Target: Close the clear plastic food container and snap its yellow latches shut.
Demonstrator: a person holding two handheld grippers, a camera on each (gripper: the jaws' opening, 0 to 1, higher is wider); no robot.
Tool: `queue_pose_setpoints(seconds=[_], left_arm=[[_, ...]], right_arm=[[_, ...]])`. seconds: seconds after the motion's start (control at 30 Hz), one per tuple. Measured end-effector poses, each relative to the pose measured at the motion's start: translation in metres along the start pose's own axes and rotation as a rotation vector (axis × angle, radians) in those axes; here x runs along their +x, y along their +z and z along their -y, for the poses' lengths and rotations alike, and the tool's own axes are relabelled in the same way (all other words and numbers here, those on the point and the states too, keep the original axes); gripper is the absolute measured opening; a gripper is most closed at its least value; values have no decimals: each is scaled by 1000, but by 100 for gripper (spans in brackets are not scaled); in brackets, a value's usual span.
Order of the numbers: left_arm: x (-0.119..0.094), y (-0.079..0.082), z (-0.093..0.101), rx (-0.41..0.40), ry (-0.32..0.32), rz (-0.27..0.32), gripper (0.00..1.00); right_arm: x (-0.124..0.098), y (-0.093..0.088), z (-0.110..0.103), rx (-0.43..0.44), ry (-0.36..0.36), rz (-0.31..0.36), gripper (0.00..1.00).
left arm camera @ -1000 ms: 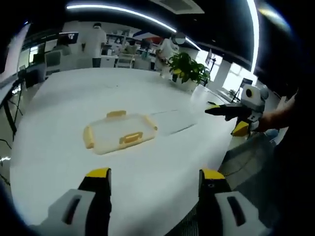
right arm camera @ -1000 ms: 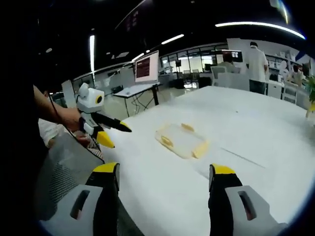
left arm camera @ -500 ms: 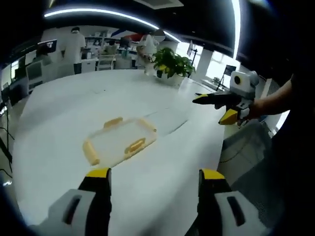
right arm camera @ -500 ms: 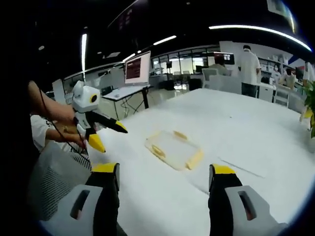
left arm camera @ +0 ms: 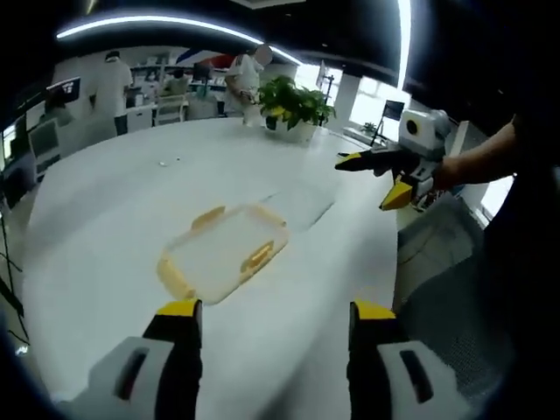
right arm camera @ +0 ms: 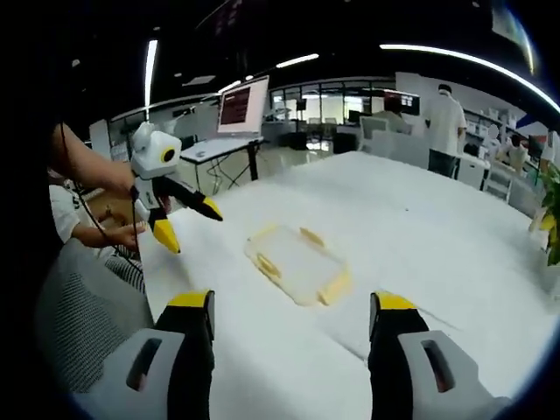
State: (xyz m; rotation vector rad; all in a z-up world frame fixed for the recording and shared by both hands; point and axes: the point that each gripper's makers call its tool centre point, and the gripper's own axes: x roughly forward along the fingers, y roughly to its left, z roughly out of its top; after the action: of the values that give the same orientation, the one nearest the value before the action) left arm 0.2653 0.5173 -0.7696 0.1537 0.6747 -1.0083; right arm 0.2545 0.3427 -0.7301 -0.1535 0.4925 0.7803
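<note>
A clear plastic food container (left arm camera: 224, 250) with yellow latches lies flat on the white table (left arm camera: 105, 201); it also appears in the right gripper view (right arm camera: 296, 263). My left gripper (left arm camera: 273, 317) hangs open above the table's near edge, short of the container, and is seen from the side (right arm camera: 179, 215) in the right gripper view, held by a hand. My right gripper (right arm camera: 293, 308) is open too, above the table and short of the container, and appears in the left gripper view (left arm camera: 372, 179) at the right. Neither touches the container.
A potted green plant (left arm camera: 293, 105) stands at the table's far edge. A mesh-backed chair (right arm camera: 83, 324) sits by the table's near side. People (right arm camera: 448, 114) stand among desks and monitors (right arm camera: 245, 105) in the office behind.
Both cameras have shifted, so the container sits a little closer and more central in each view. Both grippers stay open and the container lies where it was.
</note>
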Motion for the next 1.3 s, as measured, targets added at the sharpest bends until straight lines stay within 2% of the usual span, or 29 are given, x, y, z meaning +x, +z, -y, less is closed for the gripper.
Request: queue_pose_setpoints(seconds=[0.1, 0.23, 0.37, 0.6, 0.73, 0.9, 1.1, 1.3], left_arm=[[3, -1, -4, 23, -3, -22, 63], [8, 0, -8, 38, -1, -34, 61], [13, -2, -14, 50, 1, -45, 61], [18, -1, -31, 88, -1, -76, 63], [21, -2, -41, 110, 2, -103, 63], [24, 0, -47, 136, -3, -115, 63], [29, -2, -54, 191, -18, -141, 63], [30, -4, -62, 258, -28, -172, 62]], right_arm=[[5, 1, 4, 1, 7, -7, 70], [11, 2, 4, -47, 16, -16, 66], [17, -1, 7, -44, 29, -30, 67], [28, -4, 15, -89, 37, -57, 68], [35, -7, 22, -111, 43, -87, 65], [44, -2, 27, -124, 53, -85, 64], [52, -1, 34, -139, 55, -96, 63], [57, -7, 38, -179, 85, -149, 60]])
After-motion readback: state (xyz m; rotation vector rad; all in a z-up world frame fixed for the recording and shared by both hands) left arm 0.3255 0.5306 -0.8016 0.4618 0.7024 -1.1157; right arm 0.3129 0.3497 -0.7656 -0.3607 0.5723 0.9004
